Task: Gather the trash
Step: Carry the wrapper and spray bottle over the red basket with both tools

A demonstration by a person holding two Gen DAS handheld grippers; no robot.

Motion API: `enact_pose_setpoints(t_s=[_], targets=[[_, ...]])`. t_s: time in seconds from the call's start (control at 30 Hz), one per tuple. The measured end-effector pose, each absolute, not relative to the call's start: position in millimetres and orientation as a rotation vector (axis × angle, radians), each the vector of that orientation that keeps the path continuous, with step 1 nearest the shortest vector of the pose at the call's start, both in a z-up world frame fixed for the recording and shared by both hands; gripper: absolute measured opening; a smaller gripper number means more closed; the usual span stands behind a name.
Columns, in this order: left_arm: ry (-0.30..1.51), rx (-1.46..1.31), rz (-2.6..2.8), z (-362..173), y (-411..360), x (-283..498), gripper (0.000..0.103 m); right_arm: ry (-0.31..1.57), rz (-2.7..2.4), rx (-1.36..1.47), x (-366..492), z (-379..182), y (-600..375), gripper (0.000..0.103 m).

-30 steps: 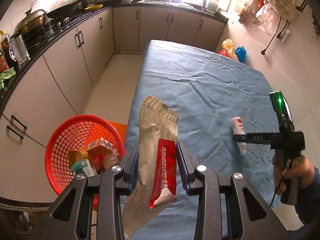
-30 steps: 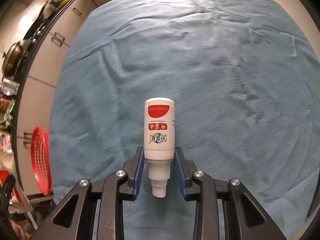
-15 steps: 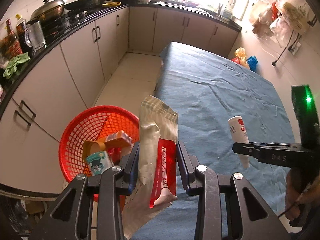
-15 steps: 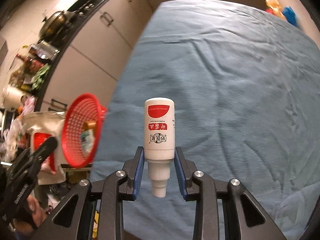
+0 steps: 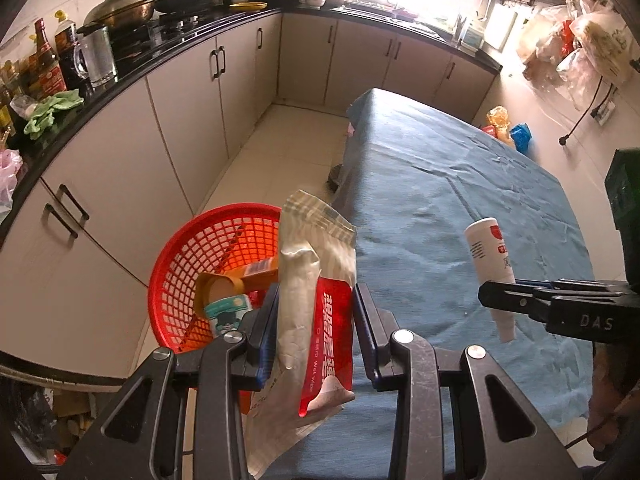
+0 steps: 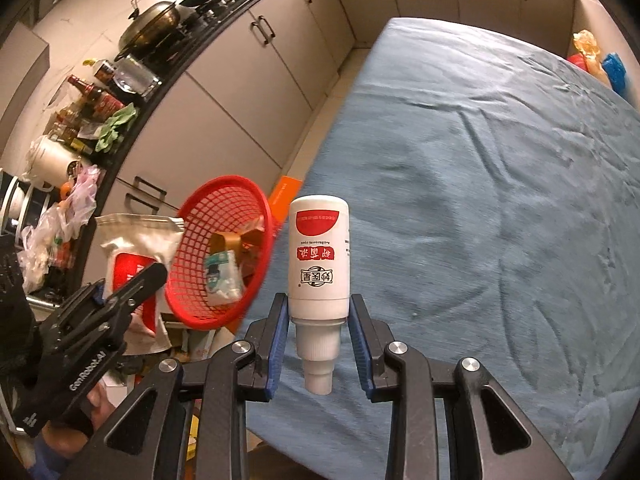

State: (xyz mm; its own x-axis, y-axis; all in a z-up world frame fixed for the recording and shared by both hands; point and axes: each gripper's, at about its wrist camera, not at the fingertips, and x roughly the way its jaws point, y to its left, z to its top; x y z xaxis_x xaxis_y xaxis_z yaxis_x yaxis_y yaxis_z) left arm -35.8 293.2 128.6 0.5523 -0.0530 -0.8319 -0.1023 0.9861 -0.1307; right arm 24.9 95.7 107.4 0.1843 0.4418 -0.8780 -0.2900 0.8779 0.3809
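My left gripper (image 5: 316, 322) is shut on a white and red wet wipe packet (image 5: 320, 292) and holds it up beside the table's left edge. A red mesh basket (image 5: 192, 276) sits just left of it, with a carton and small packets inside. My right gripper (image 6: 319, 326) is shut on a white bottle with a red label (image 6: 319, 258), cap end toward me, above the blue tablecloth (image 6: 480, 200). The bottle (image 5: 490, 256) and the right gripper also show in the left wrist view. The basket (image 6: 200, 264) and the packet (image 6: 132, 256) show at the left of the right wrist view.
Kitchen cabinets (image 5: 132, 168) with a black counter holding a wok, bottles and a kettle run along the left and back. Tiled floor (image 5: 276, 144) lies between cabinets and table. Coloured bags (image 5: 508, 128) sit beyond the table's far right. An orange box (image 6: 285, 194) stands behind the basket.
Both grippers have lifted and swung left. The basket has come closer to the packet in the left view. The bottle has risen off the cloth and now faces toward the basket.
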Motion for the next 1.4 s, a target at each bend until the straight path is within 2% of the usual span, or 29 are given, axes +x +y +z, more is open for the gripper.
enact_pose_setpoints(t_s=[0.57, 1.4], targets=[[0.987, -0.229, 0.101, 122.4, 339.7, -41.8, 0.034, 1.266, 0.623, 0.081, 20.3, 126.8, 150.0, 0.032], [1.0, -0.246, 0.117, 113.3, 353.1, -38.8, 0.034, 1.277, 0.667, 0.039, 21.3, 125.6, 181.3, 0.032]])
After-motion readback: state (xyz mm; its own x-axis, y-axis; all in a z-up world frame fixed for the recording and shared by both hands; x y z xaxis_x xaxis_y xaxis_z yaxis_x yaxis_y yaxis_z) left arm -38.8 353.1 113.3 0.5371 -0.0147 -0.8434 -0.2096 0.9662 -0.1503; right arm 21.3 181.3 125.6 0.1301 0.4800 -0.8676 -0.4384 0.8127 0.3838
